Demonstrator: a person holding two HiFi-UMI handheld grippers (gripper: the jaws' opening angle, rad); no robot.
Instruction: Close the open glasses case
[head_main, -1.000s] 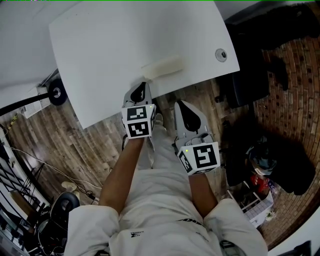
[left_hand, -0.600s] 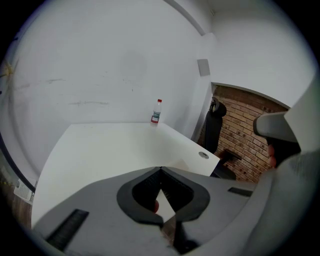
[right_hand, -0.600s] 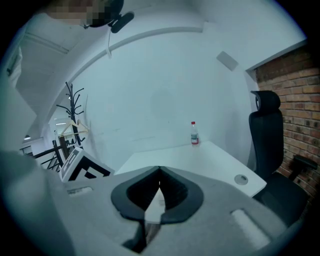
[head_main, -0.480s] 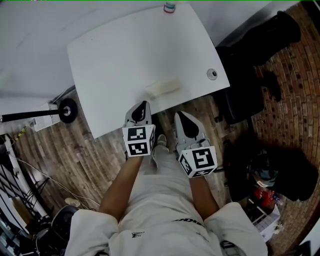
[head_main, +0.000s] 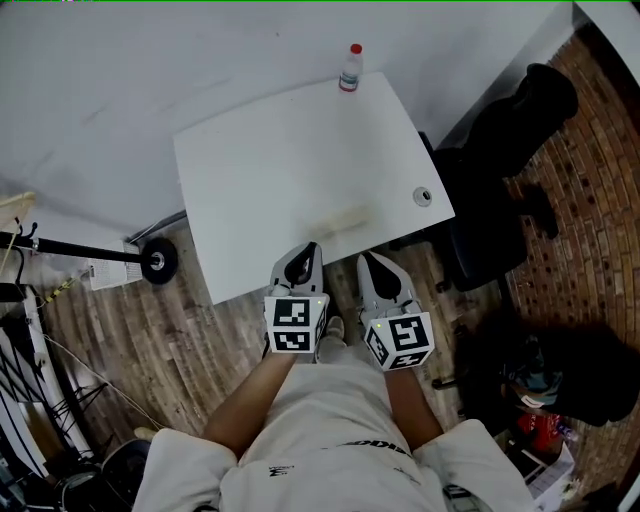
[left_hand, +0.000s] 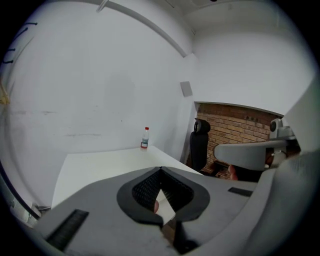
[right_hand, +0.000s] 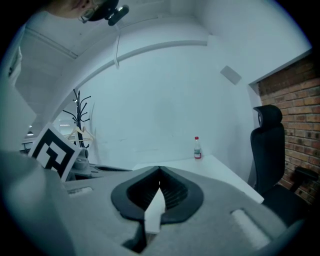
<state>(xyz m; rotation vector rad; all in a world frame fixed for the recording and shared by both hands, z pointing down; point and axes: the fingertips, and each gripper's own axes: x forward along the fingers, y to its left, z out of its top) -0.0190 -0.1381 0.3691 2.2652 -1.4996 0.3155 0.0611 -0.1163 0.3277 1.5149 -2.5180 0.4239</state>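
In the head view you hold both grippers side by side at the lower centre of the frame, just short of the near edge of the table (head_main: 270, 170). The left gripper (head_main: 308, 252) reaches to the table's edge; the right gripper (head_main: 372, 262) sits just below it, over the wood floor (head_main: 200, 350).

The case (head_main: 343, 217) lies on the table near that edge, just above the two grippers and between them in the frame. It is a pale, blurred shape, and you cannot tell from here whether its lid is up or down. Neither gripper touches it.

In the left gripper view, the left gripper (left_hand: 160, 169) has its jaws clenched tip to tip with nothing between them. In the right gripper view, the right gripper (right_hand: 159, 169) is pressed together the same way and is also empty.

A bottle (head_main: 350, 68) with a red cap stands upright at the table's far edge, in the upper centre. A round grommet (head_main: 423, 196) sits at the table's right corner. A black chair (head_main: 500, 160) stands at the right of the frame, beside the table.
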